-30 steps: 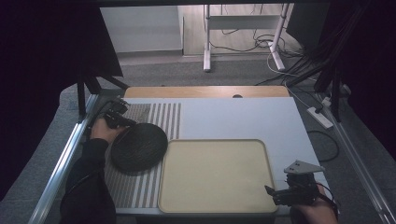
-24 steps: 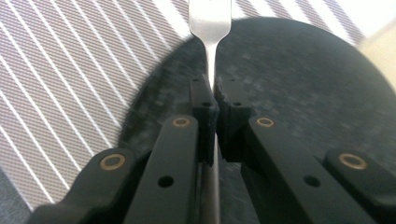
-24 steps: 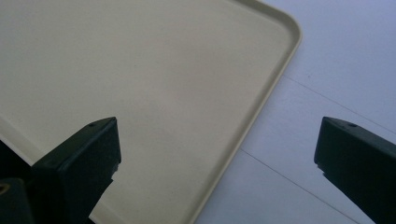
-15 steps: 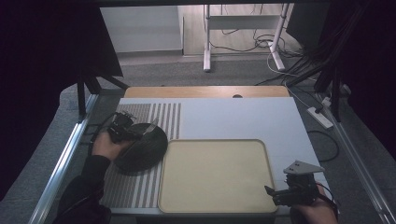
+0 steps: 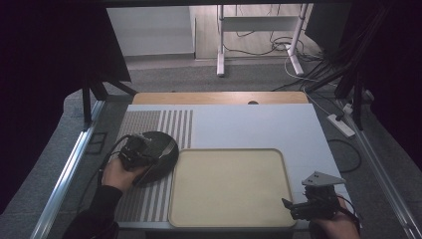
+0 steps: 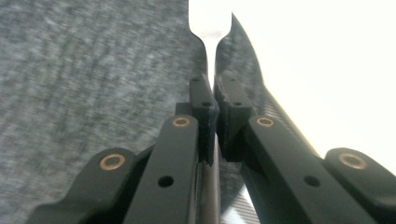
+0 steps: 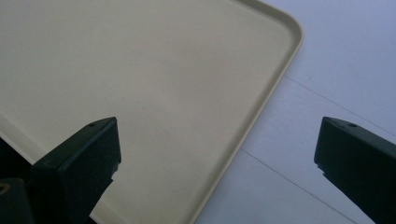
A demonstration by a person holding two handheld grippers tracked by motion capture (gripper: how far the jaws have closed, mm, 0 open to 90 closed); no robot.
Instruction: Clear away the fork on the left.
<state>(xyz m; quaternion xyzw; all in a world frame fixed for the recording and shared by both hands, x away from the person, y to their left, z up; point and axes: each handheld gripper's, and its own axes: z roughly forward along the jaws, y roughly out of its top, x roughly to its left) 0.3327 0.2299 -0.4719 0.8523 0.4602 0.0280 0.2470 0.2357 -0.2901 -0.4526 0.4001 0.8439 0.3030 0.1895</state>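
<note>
Where the striped grey mat covers the left part of the white tabletop, a round dark grey plate is tilted, its right edge just beside, perhaps over, the left rim of the large beige rectangular tray. The left gripper sits on the plate's left edge, its jaws pressed together on the thin rim; in the left gripper view that rim runs up through the narrow slit between the two black jaws, with speckled grey plate surface to the left and bright glare to the right. The person's left hand holds that gripper from the near left. The tray lies flat at the near middle of the table. At the near right corner, the right gripper is held low by the right hand, just past the tray's near right corner, its jaws spread wide and holding nothing; in the right gripper view they frame a rounded tray corner and bare white table. A light wooden strip borders the far edge of the table, and beyond it a white metal stand and tangled cables rest on the grey carpet.
</note>
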